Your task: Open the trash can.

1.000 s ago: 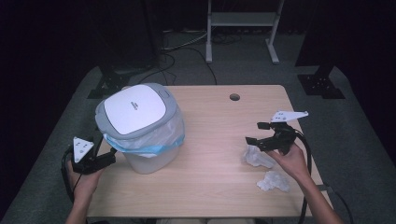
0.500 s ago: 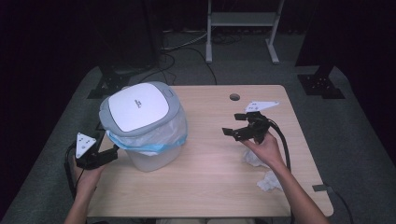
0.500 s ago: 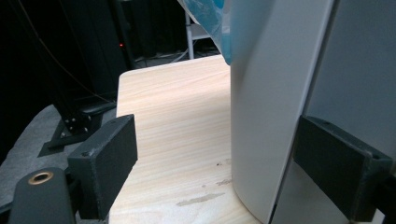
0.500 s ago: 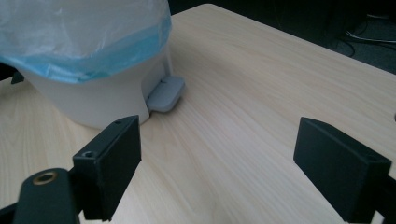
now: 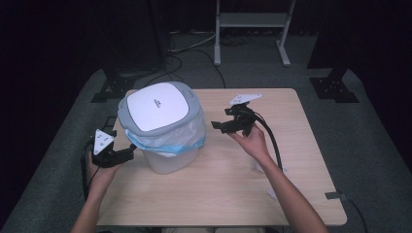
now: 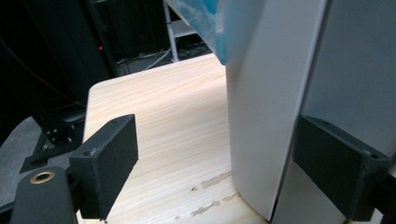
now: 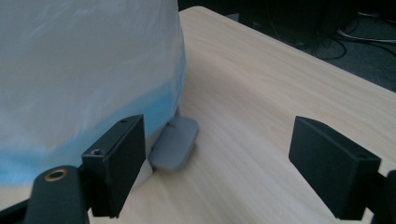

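Right hand-held gripper [image 5: 228,125], jaws apart and empty, has swung from the tissues [image 5: 272,180] toward the bin [image 5: 163,128]; left [image 5: 127,152] waits released beside it.

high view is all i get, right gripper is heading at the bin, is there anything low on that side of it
Observer: Yes. The right gripper view shows a grey pedal sticking out at the foot of the bin, resting on the table.
Operator: are the right jaws open
Observer: Open wide; the right gripper has bare table between its jaws, and the pedal lies just inside the left-hand one.
Operator: and the left gripper, touching the bin?
Observer: In the left gripper view the left gripper is open, with the bin's white wall between its jaws. I cannot tell whether a pad touches it.
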`<action>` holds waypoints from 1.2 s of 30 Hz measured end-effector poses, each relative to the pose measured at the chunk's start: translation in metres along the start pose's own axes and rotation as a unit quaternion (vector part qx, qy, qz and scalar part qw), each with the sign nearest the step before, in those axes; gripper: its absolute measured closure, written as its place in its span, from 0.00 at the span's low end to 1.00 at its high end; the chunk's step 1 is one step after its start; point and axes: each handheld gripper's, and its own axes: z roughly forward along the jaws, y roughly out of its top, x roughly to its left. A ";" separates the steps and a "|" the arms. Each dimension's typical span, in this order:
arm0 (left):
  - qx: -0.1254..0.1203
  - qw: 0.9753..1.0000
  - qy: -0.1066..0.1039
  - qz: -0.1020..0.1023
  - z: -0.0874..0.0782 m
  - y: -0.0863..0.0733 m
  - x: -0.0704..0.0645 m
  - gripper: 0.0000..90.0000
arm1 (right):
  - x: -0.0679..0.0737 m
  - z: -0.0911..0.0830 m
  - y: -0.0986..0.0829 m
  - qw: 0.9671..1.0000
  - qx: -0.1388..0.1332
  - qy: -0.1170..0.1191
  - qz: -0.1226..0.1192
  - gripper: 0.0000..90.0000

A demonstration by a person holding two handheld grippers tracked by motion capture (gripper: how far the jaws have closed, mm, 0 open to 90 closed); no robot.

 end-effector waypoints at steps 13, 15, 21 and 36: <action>-0.005 1.000 -0.018 -0.004 0.009 0.003 -0.008 0.15 | -0.012 0.057 0.021 1.000 -0.014 0.000 0.010 0.23; -0.005 1.000 -0.019 -0.002 0.010 0.003 -0.009 0.15 | -0.011 0.060 0.020 1.000 -0.020 0.006 0.011 0.27; -0.005 1.000 -0.027 -0.006 0.013 0.004 -0.012 0.15 | -0.012 0.053 0.018 1.000 -0.012 0.022 0.006 0.37; 0.010 0.999 -0.049 0.021 0.037 0.022 -0.028 0.24 | -0.010 0.006 -0.001 0.999 -0.014 0.015 -0.033 0.55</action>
